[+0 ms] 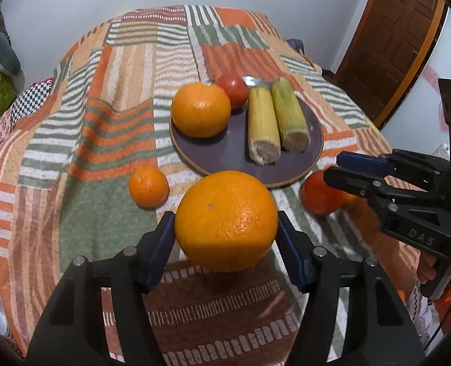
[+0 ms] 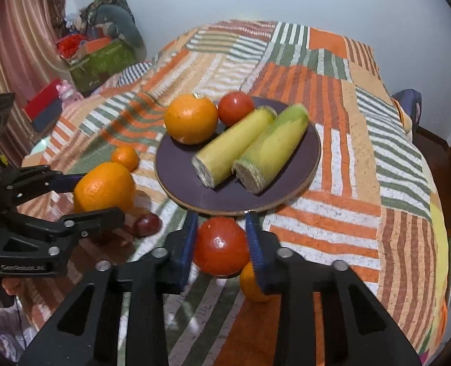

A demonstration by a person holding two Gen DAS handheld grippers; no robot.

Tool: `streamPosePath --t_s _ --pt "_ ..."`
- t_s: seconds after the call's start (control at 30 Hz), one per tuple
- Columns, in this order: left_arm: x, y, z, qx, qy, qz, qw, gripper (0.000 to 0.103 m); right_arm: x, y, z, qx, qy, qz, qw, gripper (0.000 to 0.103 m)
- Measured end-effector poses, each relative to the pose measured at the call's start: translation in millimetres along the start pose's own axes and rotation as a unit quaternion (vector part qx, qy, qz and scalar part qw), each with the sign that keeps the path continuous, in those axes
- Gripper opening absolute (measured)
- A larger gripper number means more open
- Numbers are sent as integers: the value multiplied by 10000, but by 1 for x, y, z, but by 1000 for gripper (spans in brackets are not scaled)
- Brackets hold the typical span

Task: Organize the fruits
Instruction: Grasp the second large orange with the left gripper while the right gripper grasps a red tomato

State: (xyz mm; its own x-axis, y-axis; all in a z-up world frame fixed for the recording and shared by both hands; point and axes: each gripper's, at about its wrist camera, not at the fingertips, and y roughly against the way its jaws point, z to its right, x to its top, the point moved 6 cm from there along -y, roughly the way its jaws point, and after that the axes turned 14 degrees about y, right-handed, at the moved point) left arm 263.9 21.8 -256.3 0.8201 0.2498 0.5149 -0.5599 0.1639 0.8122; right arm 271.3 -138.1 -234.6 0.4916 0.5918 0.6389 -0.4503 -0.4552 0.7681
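My left gripper (image 1: 226,231) is shut on a large orange (image 1: 226,221), held just above the cloth in front of the purple plate (image 1: 234,157). It also shows in the right wrist view (image 2: 103,187). My right gripper (image 2: 222,238) is shut on a red tomato (image 2: 220,245) near the plate's (image 2: 176,158) front rim. The plate holds another orange (image 2: 191,119), a tomato (image 2: 235,108) and two corn pieces (image 2: 255,146). A small tangerine (image 1: 148,186) lies left of the plate.
A small orange fruit (image 2: 251,283) lies under my right finger. A dark red small fruit (image 2: 147,224) lies between the grippers. The striped patchwork cloth (image 1: 103,122) covers the table. Boxes and clutter (image 2: 100,61) stand at the far left, a wooden door (image 1: 393,45) at the right.
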Motion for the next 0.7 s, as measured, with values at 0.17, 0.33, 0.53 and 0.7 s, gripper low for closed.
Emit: streamPosePath --t_s 0.17,0.33,0.53,0.7 --pt "9 7 2 -41 38 121 9999 64 4 3 -2 77 53 15 10000 29" --pt "4 7 0 -29 26 85 10000 64 -8 -14 -9 49 285 -310 9991 40" --pt "0 -2 -8 55 83 -46 9999 64 -8 -26 -12 -153 648 -459 9967 45" --pt "3 -1 -7 -1 125 -29 9999 64 -8 -35 -16 -227 932 -601 9936 45"
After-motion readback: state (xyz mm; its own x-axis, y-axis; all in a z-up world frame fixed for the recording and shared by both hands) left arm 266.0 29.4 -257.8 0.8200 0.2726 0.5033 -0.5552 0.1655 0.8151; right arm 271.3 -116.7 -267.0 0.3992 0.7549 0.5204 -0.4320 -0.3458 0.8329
